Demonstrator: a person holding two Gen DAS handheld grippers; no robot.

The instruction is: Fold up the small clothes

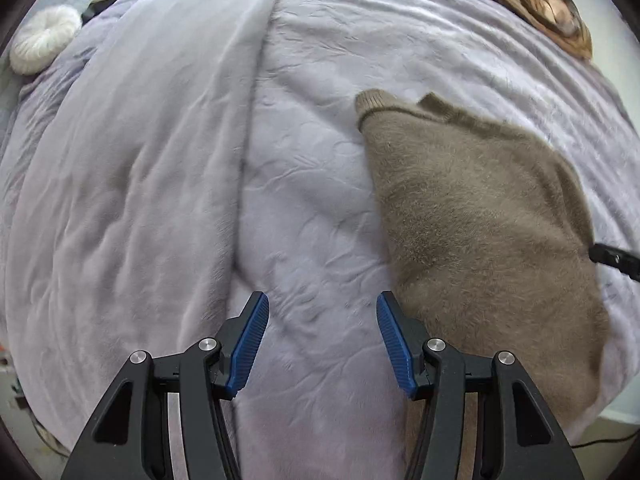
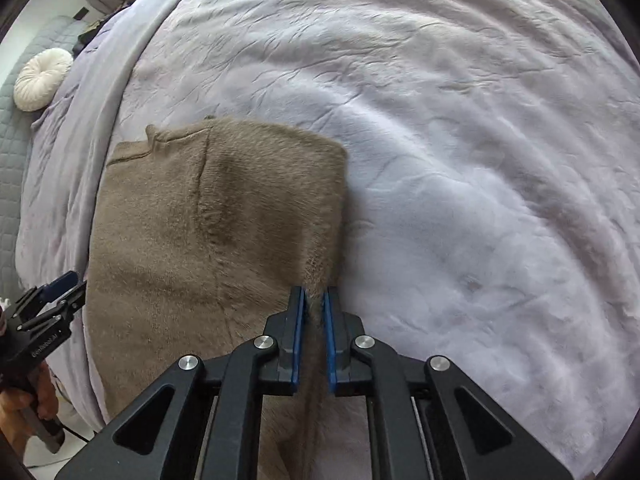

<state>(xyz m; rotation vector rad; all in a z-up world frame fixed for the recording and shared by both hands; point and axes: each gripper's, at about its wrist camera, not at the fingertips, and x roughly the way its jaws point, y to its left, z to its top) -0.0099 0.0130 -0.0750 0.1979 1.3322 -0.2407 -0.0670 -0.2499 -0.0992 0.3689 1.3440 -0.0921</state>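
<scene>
Right gripper pinches the sweater's edge; left gripper gapes, empty; hem hidden

bed | lying under a wrinkled lilac blanket, filling the frame | taupe fuzzy sweater lying flat at centre-left | white round cushion sitting upper left

The sweater lies on the blanket; a round cushion sits far left, off the blanket.
</scene>
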